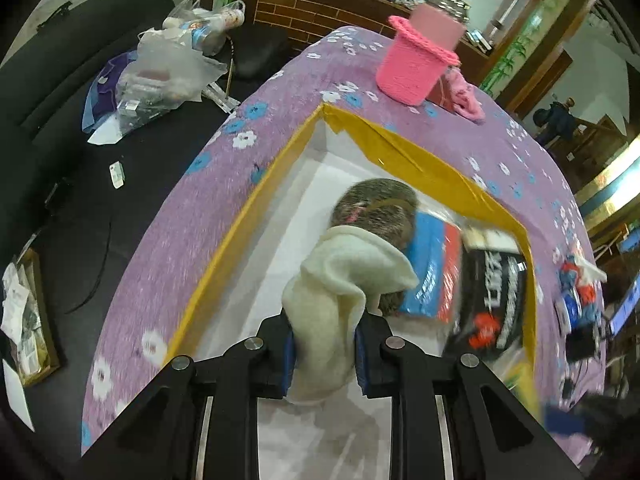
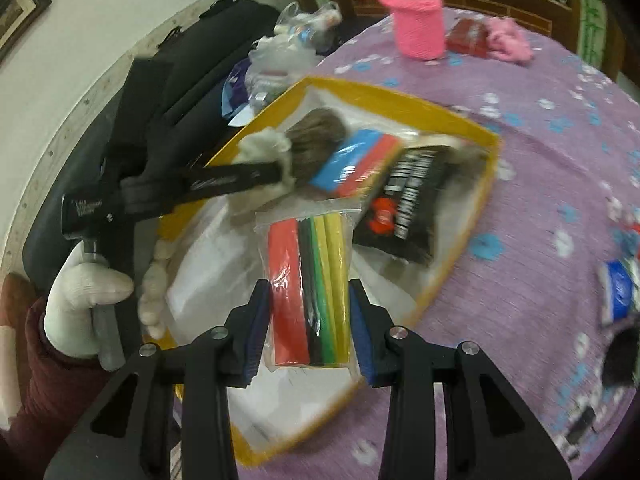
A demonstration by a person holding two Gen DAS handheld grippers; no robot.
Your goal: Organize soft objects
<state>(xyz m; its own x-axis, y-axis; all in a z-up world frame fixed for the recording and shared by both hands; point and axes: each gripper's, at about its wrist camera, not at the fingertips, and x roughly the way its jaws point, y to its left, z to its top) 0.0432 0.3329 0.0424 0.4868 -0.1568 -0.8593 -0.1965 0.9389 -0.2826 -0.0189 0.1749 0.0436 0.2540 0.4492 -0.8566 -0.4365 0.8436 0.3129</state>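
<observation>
My left gripper is shut on a cream fleece cloth and holds it over the yellow-rimmed white box. Inside the box lie a brown speckled soft item, a blue-and-red packet and a black printed packet. My right gripper is shut on a clear pack of red, black, green and yellow foam sheets, held over the box. The left gripper with the cream cloth shows in the right wrist view.
The box sits on a purple flowered tablecloth. A pink knitted basket and a pink cloth stand at the far end. Small blue and red items lie at the right. A black sofa with plastic bags is left.
</observation>
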